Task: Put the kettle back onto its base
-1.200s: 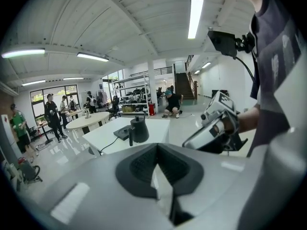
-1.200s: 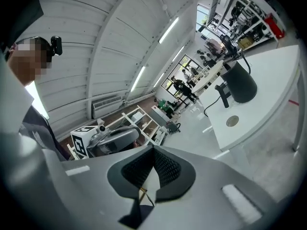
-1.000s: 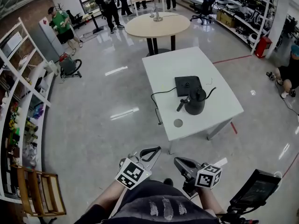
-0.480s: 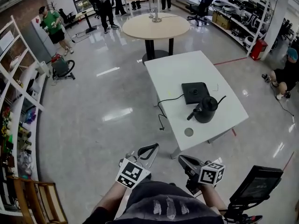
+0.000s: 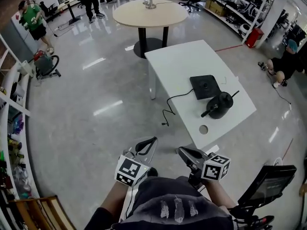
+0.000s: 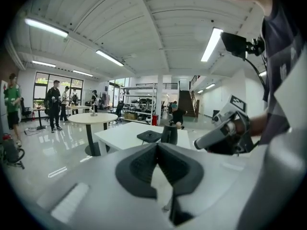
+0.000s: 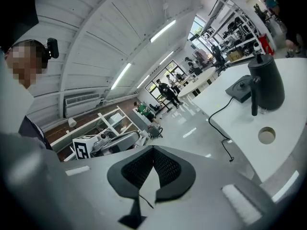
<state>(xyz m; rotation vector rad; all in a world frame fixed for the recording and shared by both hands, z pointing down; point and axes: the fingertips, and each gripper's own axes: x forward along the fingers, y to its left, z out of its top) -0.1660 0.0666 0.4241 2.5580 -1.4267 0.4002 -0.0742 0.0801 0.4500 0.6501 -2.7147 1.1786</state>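
The black kettle point(image 5: 220, 104) stands on the white table point(image 5: 182, 66), its handle pointing toward me. Just behind it lies its flat black base point(image 5: 206, 86), with a black cable trailing off the table's edge. Both grippers are held close to my body, well short of the table. My left gripper point(image 5: 153, 140) is shut with nothing in it, and so is my right gripper point(image 5: 182, 151). The left gripper view shows shut jaws point(image 6: 157, 145) with the kettle point(image 6: 169, 134) far ahead. In the right gripper view the shut jaws point(image 7: 153, 149) point left of the kettle point(image 7: 266, 83).
A round grommet hole point(image 5: 203, 129) sits near the table's front edge. A round wooden table point(image 5: 149, 12) stands beyond. White shelving point(image 5: 14, 128) lines the left wall. A person point(image 5: 283, 66) crouches on the floor at right; a black stand point(image 5: 266, 186) is by my right side.
The table and kettle have come nearer and shifted in the head view as I walked up. Both grippers stayed shut in front of my body.
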